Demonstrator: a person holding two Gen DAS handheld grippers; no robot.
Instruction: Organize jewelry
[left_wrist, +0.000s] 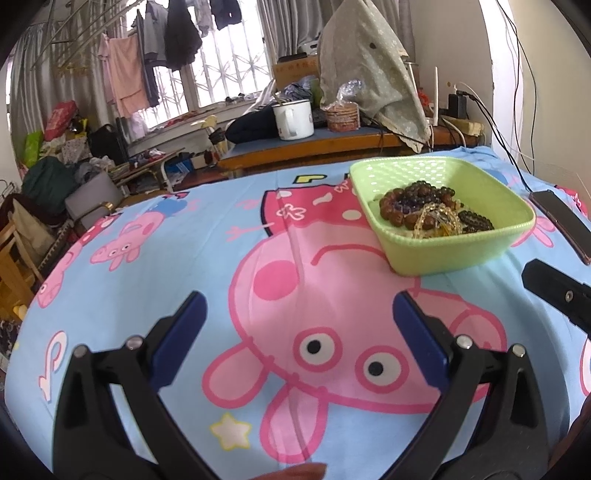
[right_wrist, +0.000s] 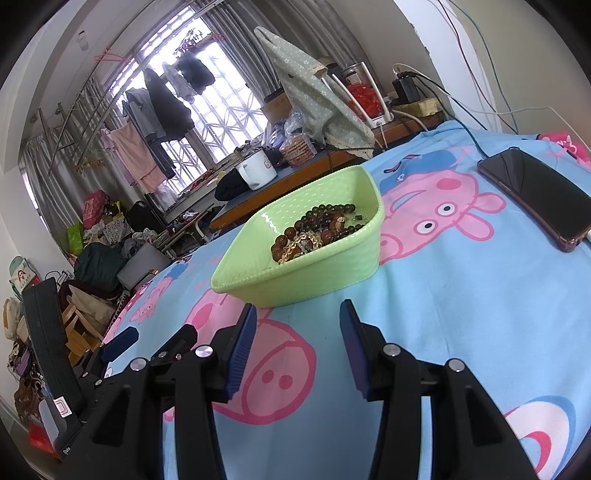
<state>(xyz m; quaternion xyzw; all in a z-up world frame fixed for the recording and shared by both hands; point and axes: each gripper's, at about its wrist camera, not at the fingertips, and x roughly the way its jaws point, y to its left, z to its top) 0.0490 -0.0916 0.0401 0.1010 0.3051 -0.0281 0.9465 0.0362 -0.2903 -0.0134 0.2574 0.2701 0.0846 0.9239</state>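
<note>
- Left gripper (left_wrist: 297, 314): jaws wide apart, nothing between them, poised over the cartoon-print cloth (left_wrist: 147, 258).
- Right gripper (right_wrist: 298, 321): jaws parted, empty, aimed at the green basket (right_wrist: 303, 273) just ahead.
- Bead bracelets (right_wrist: 314, 232) lie heaped and tangled inside the basket, none yet removed.
- Recommendation: the inspector judges a single outer strand should be pinched and lifted slowly, the left gripper steadying the basket rim.
- Phone (right_wrist: 535, 199) lies nearby; keep clear.

Both wrist cameras sit low over the blue cartoon-print bedsheet (left_wrist: 184, 229), angled down towards the window; the 2 views share the pale green plastic basket (left_wrist: 454, 254), close ahead.
</note>
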